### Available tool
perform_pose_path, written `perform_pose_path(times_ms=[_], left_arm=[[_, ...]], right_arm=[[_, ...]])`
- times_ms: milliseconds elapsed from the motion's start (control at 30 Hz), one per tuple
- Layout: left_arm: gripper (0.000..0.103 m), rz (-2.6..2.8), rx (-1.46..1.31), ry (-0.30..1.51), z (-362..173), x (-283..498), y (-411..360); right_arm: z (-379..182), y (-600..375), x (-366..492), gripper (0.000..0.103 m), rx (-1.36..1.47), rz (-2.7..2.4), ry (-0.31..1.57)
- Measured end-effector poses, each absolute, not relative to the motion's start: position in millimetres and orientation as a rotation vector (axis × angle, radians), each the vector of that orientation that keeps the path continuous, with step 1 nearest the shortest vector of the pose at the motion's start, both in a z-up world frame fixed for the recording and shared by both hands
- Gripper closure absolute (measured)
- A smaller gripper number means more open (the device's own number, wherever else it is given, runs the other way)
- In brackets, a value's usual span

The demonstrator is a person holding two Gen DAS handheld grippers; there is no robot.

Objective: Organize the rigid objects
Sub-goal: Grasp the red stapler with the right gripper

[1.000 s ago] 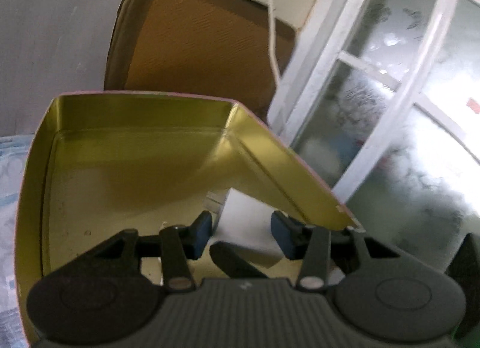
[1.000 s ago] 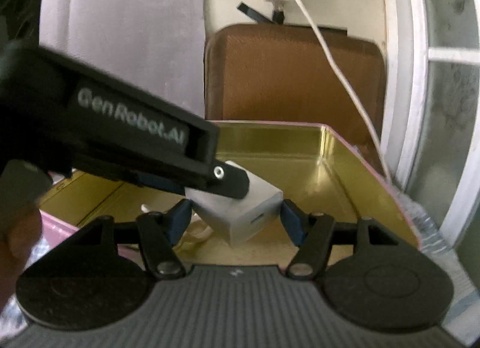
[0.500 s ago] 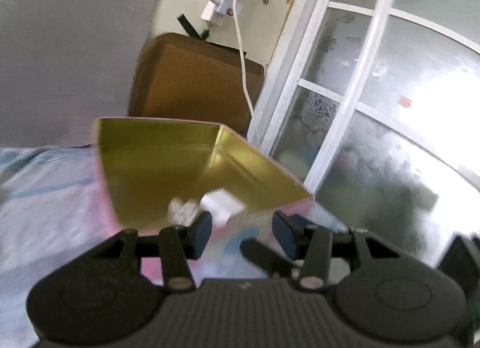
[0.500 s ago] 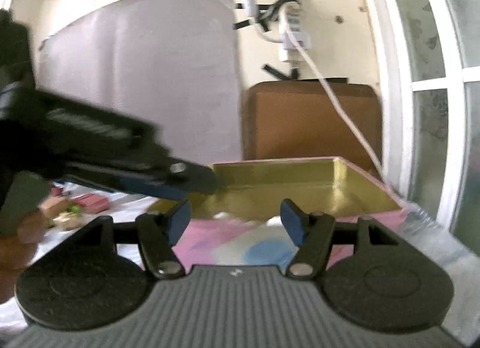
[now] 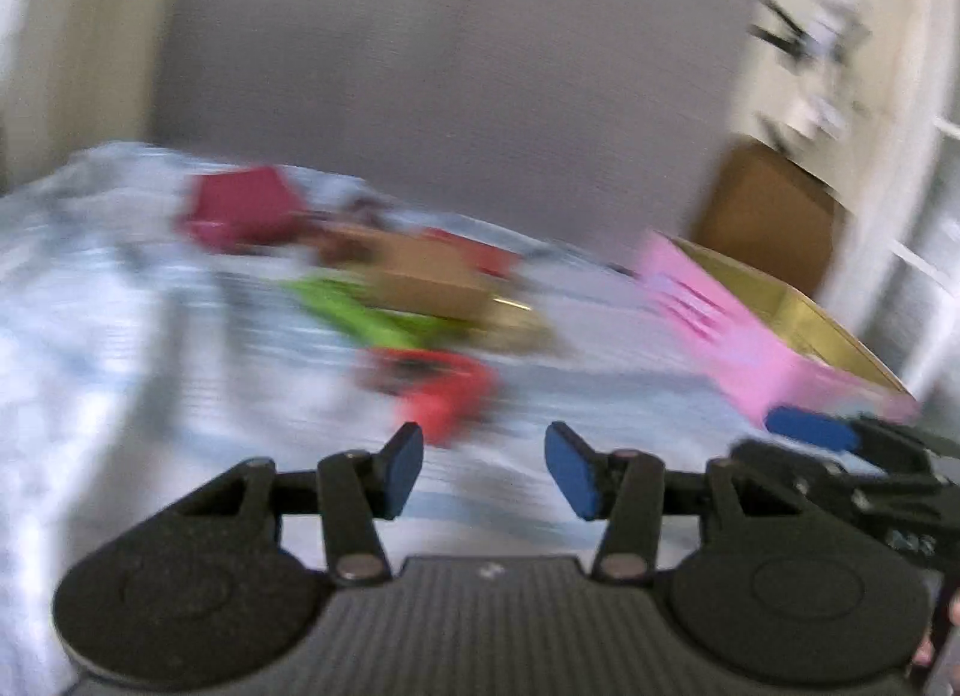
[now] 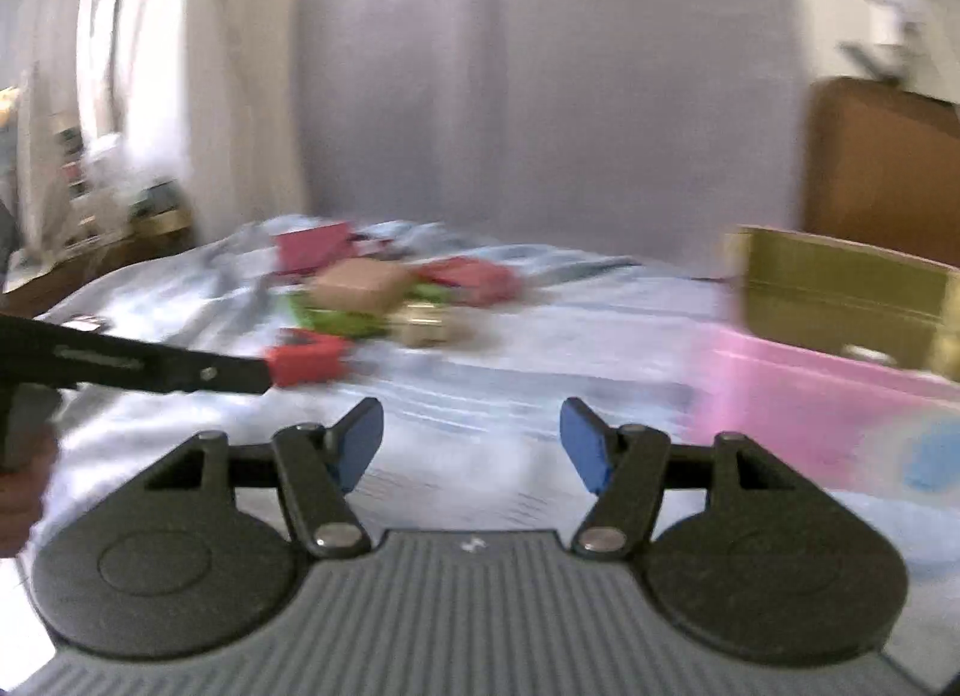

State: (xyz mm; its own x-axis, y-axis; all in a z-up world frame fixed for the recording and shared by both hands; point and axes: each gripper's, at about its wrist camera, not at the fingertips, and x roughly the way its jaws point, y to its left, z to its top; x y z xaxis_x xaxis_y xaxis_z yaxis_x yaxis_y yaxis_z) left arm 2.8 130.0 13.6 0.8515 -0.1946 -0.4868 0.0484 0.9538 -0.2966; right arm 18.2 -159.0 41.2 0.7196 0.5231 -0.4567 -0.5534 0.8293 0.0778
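Blur smears both views, so edges are soft everywhere. Nearest in each, the grippers: left gripper [image 5: 483, 468] and right gripper [image 6: 471, 444] both stand wide with nothing between the blue pads, each over the pale bedsheet [image 5: 90, 336]. Only the left view shows the right gripper's blue tip at its right edge; only the right view shows the left gripper as a long black bar coming in from the left, its end touching or overlapping a red block [image 6: 306, 360], though which cannot be told. Further off lies the pile: red block [image 5: 444, 390] nearest, then a green piece [image 5: 360, 312], a tan box [image 5: 420, 270] and a dark red box [image 5: 240, 210] behind. To the right sits the pink tin [image 5: 738, 330], its gold inside open; the right view catches something small and pale inside [image 6: 864, 354], which the left view hides behind the wall. Half a second ago both cameras faced the tin close up; now they have swung left toward the pile, with the tin pushed to the right edge. Beyond it stands a brown board [image 6: 882, 168] against the wall, cut off at the frame.
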Motion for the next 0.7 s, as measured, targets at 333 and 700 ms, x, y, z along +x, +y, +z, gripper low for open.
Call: perform_pose_path(times_ms=[333,700], left_arm=[[0.054,-0.012,-0.511,0.502,-10,2,195],[0.052,-0.05,-0.502,0.505,-13,-1,192]], right_arm=[[16,-37,63,0.035,-0.13,0.719,0.654],[9,-58,72,0.045,-0.053,0.7,0.686]])
